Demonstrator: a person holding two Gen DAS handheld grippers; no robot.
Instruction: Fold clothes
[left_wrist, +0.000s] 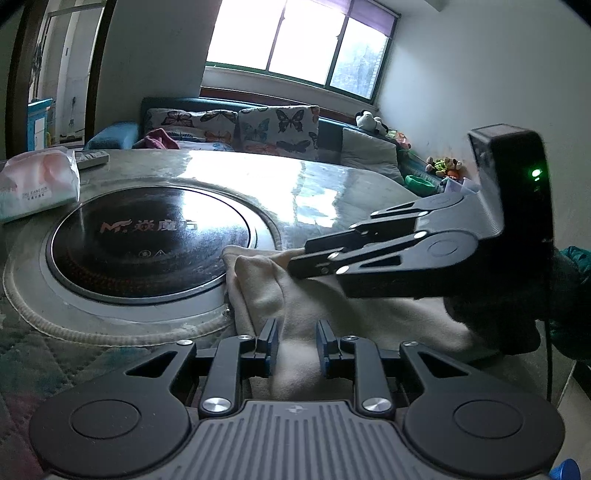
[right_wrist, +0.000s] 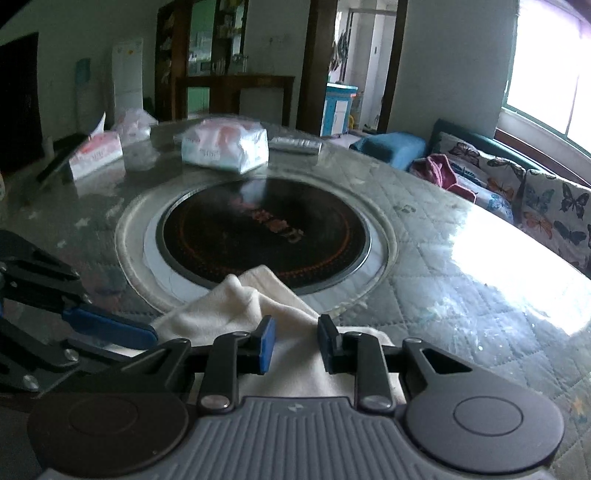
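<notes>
A cream-white cloth garment (left_wrist: 295, 295) lies bunched on the round table, its far edge over the rim of the black cooktop. My left gripper (left_wrist: 297, 345) is open, with a fold of the cloth between its blue pads. My right gripper (right_wrist: 295, 345) is also open over the same cloth (right_wrist: 258, 306). In the left wrist view the right gripper (left_wrist: 295, 262) reaches in from the right, its tips on the cloth. In the right wrist view the left gripper's blue fingers (right_wrist: 110, 326) enter from the left, touching the cloth's edge.
A black round cooktop (right_wrist: 266, 236) is set in the table's middle. Tissue packs (right_wrist: 225, 147), a remote (right_wrist: 295, 144) and a box (right_wrist: 96, 151) sit on the far side. A sofa with butterfly cushions (left_wrist: 277, 125) stands behind the quilted table cover (right_wrist: 461, 295).
</notes>
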